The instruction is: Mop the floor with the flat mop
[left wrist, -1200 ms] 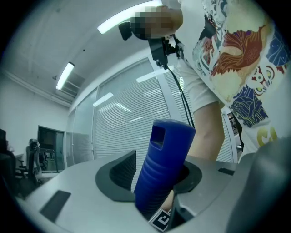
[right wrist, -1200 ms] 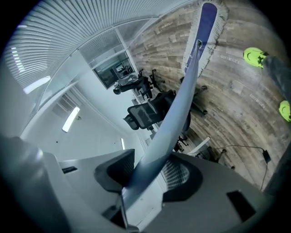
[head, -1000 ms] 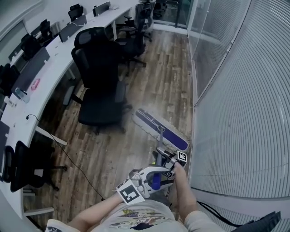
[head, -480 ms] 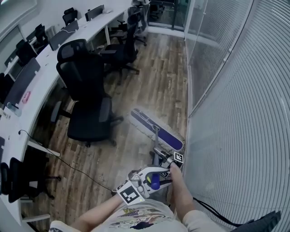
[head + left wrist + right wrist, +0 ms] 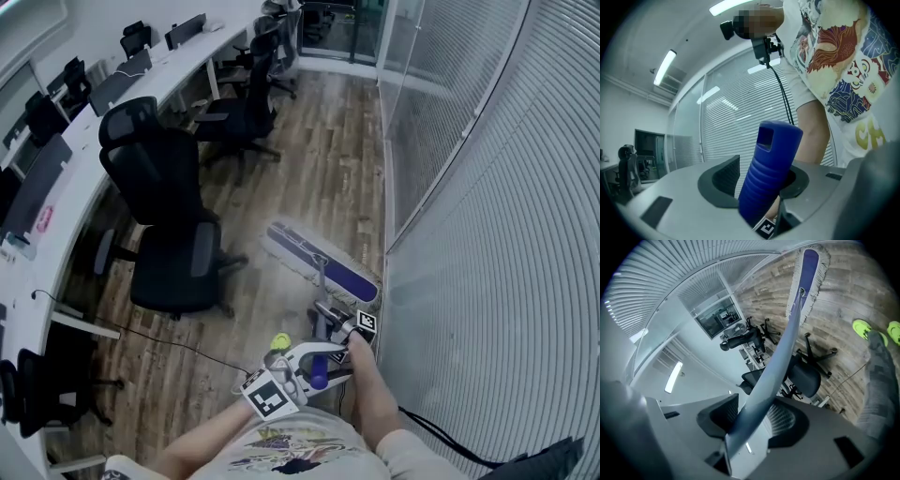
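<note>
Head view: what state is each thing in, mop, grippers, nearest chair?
Mop head: flat on the floor, by the glass wall.
Mop handle: tilted, in both grippers.
Left gripper: fingers just eased wider, clamping the handle's blue end.
Right gripper: fingers closed on the handle.
Nearest chair: upright, empty.

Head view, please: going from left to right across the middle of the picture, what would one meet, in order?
Long white desk → black office chair → flat mop head → slatted glass wall.
</note>
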The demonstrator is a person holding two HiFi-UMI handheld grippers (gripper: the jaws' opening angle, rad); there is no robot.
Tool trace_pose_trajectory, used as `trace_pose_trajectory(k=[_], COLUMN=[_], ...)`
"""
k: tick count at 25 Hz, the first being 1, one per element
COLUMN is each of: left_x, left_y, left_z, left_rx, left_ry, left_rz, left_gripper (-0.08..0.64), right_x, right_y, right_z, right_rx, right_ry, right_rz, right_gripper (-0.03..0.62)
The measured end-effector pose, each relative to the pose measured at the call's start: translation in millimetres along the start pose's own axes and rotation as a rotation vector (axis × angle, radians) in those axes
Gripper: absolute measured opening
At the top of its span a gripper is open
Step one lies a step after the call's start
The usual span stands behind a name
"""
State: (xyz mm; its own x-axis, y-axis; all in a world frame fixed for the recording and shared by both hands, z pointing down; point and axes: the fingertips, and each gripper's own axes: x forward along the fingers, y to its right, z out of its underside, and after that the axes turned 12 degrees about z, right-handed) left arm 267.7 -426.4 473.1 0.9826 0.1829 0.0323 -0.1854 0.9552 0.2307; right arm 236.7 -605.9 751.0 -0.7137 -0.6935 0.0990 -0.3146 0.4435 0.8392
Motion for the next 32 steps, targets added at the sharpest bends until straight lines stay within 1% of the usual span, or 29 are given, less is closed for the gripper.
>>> trace_pose_trajectory(k=[3, 7, 11, 15, 20, 23, 27, 32], left_x=[0, -5, -5, -6, -17, -22, -25, -25], left_y=[-36, -90, -156, -222, -311, -355, -398, -431], left_z=[7, 21, 36, 47, 56, 66, 86, 98], left_rx=[0.000, 0.001, 0.006, -0.004, -0.006, -0.007, -0.020, -0.019], left_ry=[0.013, 0.021, 0.021, 0.023, 0.058, 0.073, 0.060, 0.055], left_rz=[-0.008, 0.007, 0.027, 0.053, 0.042, 0.039, 0.054, 0.066], left_gripper=[0.164, 0.170, 0.173, 0.173, 0.173, 0.173, 0.173, 0.173], right_x=[19, 52, 88, 122, 170, 196, 224, 242], right_y=[-20, -45, -85, -120, -167, -188, -211, -225], right_z=[-24, -63, -105, -151, -206, -234, -266, -297], right_rx=[-0.007, -0.009, 0.007, 0.010, -0.006, -0.013, -0.010, -0.011], right_ry=[-0.003, 0.014, 0.037, 0.059, 0.075, 0.076, 0.089, 0.107], right_rz=[-0.006, -0.013, -0.025, -0.020, -0.030, -0.028, -0.026, -0.039], right_gripper=[0.183, 0.183, 0.183, 0.183, 0.184, 0.184, 0.184, 0.184])
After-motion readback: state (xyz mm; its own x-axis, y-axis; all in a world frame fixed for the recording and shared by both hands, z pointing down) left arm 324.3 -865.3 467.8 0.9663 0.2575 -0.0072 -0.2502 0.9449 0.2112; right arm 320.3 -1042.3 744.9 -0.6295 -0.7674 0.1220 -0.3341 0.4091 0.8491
